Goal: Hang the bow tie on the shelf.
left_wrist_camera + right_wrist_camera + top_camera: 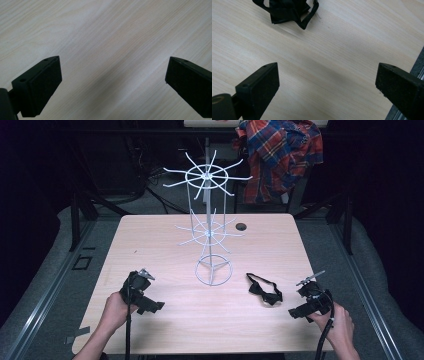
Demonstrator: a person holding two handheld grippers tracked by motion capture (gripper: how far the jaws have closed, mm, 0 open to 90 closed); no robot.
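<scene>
Two grippers low over table [150, 235]: left gripper [159, 305] spread, empty; wire rack [210, 220] upright at centre; black bow tie [264, 291] flat, just beside right gripper [293, 313], spread, empty. Likely faults: pinching strap alone, snagging rack prongs, toppling rack.

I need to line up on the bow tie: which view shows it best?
The high view: the whole bow tie lies flat on the table, between the wire rack and the right gripper. The right gripper view catches just part of it at the top edge, ahead of the open jaws. The left gripper view looks at bare tabletop.
</scene>
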